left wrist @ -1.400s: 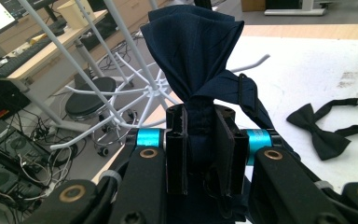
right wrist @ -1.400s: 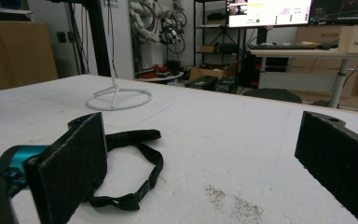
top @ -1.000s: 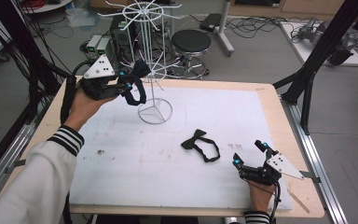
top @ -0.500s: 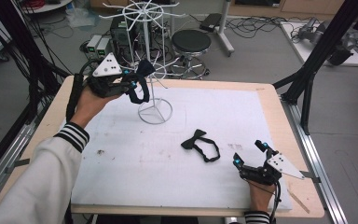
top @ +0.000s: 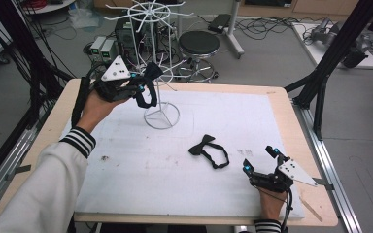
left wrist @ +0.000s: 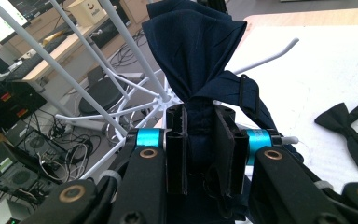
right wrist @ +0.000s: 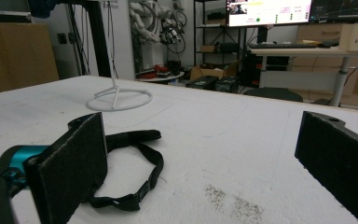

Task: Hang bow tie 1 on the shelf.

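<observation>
L claw point(left wrist: 200, 154) clamps navy bow tie point(left wrist: 193, 51) btwn pads, probably beside rack point(top: 161, 104).

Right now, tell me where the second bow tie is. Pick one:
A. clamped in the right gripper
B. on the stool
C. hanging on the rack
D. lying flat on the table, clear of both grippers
D: the second bow tie lies flat on the table, ahead of the open right gripper, while the left gripper holds the other bow tie up by the rack.
</observation>
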`<state>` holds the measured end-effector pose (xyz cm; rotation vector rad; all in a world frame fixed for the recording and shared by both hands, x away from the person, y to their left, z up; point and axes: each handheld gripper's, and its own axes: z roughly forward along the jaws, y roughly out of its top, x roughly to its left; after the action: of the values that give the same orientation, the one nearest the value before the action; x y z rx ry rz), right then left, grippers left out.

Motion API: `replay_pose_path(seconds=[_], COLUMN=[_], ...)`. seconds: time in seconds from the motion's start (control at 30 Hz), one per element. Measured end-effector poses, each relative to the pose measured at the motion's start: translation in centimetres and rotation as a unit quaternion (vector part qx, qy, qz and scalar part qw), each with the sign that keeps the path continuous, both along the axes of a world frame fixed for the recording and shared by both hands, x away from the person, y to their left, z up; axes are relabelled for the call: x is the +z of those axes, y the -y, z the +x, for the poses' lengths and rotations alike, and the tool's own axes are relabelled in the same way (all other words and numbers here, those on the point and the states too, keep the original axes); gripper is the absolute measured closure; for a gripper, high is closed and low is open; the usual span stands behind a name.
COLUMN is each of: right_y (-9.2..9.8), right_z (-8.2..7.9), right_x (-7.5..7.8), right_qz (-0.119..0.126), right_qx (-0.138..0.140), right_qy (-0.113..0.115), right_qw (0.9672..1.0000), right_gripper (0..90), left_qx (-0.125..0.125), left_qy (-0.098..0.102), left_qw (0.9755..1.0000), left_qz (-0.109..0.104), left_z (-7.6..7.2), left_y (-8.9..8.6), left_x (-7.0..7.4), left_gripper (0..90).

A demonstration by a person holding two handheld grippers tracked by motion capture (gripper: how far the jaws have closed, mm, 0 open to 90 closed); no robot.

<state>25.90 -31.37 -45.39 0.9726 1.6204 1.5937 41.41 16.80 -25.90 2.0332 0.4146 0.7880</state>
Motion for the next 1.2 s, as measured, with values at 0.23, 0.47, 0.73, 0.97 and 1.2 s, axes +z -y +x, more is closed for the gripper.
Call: replay_pose_path(seconds=[0.23,0.47,0.73,0.97,1.2], right_y=[0.01,0.03,-0.03,-0.06,-0.06], right_z=[0.01,0.01,-0.05,-0.06,-0.07], right_x=[0.0,0.0,0.0,0.0,0.01], right_qz=[0.0,-0.001,0.001,0.001,0.0], right_qx=[0.0,0.0,0.001,0.001,0.001], right_qy=[0.001,0.001,-0.003,-0.003,-0.003], right_qw=[1.0,1.0,1.0,1.0,1.0], right_gripper=[1.3,1.4,1.4,1.3,1.3], left_qx=[0.008,0.019,0.048,0.057,0.066], left_qy=[0.001,-0.001,-0.007,-0.011,-0.028], left_qw=[0.9999,0.9996,0.9987,0.9983,0.9974], left_qz=[0.011,0.019,0.018,0.005,-0.011], left_z=[0.21,0.41,0.31,0.22,0.31], left_y=[0.25,0.47,0.48,0.19,0.21], left_x=[-0.27,-0.46,-0.41,-0.15,0.28], left_gripper=[75.6,75.2,66.1,59.6,54.9])
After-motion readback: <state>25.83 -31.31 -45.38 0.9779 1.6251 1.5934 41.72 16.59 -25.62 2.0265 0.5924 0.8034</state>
